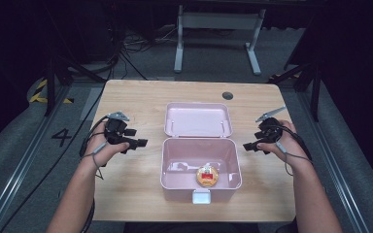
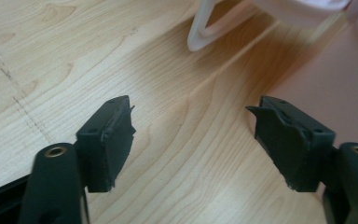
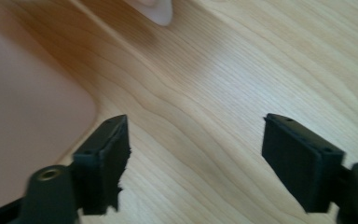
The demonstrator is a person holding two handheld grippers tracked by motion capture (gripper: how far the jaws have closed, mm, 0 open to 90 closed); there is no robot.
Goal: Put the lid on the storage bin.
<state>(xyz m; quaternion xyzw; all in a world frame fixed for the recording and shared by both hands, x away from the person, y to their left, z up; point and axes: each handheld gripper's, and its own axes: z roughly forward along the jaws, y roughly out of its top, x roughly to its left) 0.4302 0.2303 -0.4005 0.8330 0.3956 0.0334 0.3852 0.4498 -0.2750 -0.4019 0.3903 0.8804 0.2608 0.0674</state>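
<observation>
A pink box (image 1: 200, 165) sits in the middle of the wooden table (image 1: 141, 97), its lid (image 1: 197, 119) thrown back flat behind it. Inside, on the box floor toward the front right, lies 1 round gold tin (image 1: 207, 175) with a red label. A white latch (image 1: 201, 196) hangs at the front wall.

The left gripper (image 1: 135, 143) hovers just left of the box, jaws pointing toward it, standing wide apart with nothing between them. In the left gripper view its 2 black pads frame bare wood, with the pink wall at the right edge.

The right gripper (image 1: 250, 145) hangs just right of the box, aimed inward too, jaws spread wide and empty. In the right gripper view the pink wall sits at the left.

Both grippers are near the box, neither touching it.
</observation>
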